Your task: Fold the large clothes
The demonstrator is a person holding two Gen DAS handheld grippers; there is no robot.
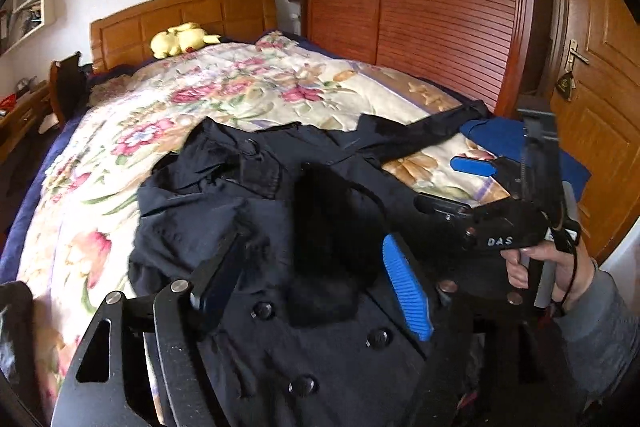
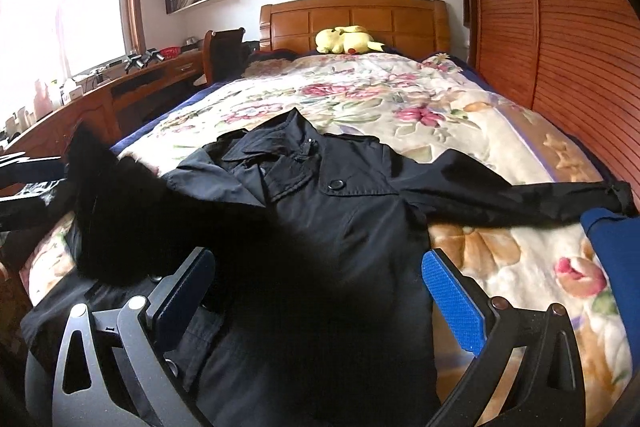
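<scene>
Barely started: one sleeve lies across the black coat (image 2: pixel 344 211), the other still stretches toward three o'clock. My left gripper (image 1: pixel 320 291) and right gripper (image 2: pixel 320 303) gape empty.

The only legible marking was "DAS", hand-lettered in pale characters on the black body of the right gripper (image 1: pixel 460 187), at the scene's right.

Between our tongs we see a matt black cloth coat (image 2: pixel 344 219) with glossy plastic buttons (image 2: pixel 336 183). Beyond it lies a soft quilted floral bedspread (image 2: pixel 400 99); farther off, a varnished wooden headboard (image 2: pixel 352 23) and a ribbed wooden wardrobe (image 2: pixel 560 39).
</scene>
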